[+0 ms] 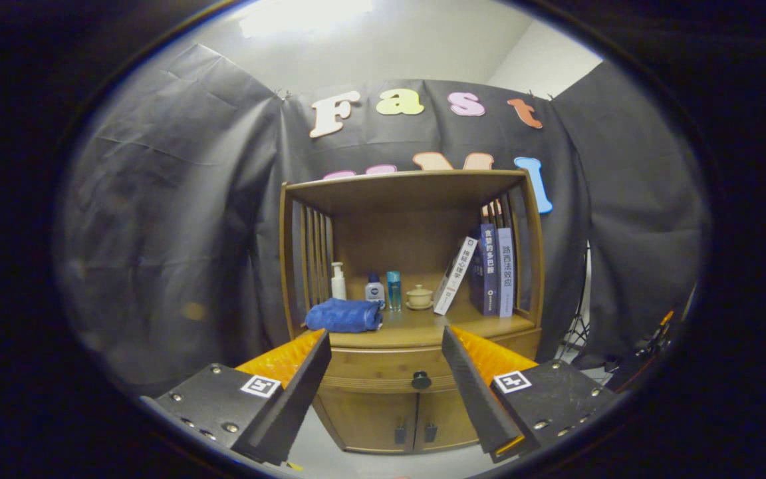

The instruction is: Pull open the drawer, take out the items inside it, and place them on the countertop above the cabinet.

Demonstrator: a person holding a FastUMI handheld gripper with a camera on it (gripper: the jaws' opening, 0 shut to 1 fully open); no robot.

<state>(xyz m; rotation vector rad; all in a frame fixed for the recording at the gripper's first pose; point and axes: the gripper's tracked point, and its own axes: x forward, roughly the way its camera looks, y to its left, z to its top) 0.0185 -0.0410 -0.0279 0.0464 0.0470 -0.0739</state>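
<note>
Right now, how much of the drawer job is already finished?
Nothing looks done yet: the drawer is closed. The hand-held gripper is open and empty, its fingers apart with the drawer knob ahead between them. Left: grip the knob, pull the drawer open, then move whatever is inside to the countertop, beside the blue towel.

- A staged recording booth got up as a corner of a home, not a lived-in room.
- Black cloth (pixel 177 219) hangs in creased sheets as the walls, pinned along its top, with a plain white wall and ceiling above it.
- One wooden cabinet (pixel 409 313) with slatted sides stands against the cloth, a drawer with a dark knob (pixel 421 380) and two small doors below its countertop.
- Household things sit on the countertop: a folded blue towel (pixel 345 315) at the front left corner, a pump bottle (pixel 338 281), two small bottles, a lidded cup, and books (pixel 489 269) at the right edge.
- A stand's legs (pixel 576 332) show just right of the cabinet.
</note>
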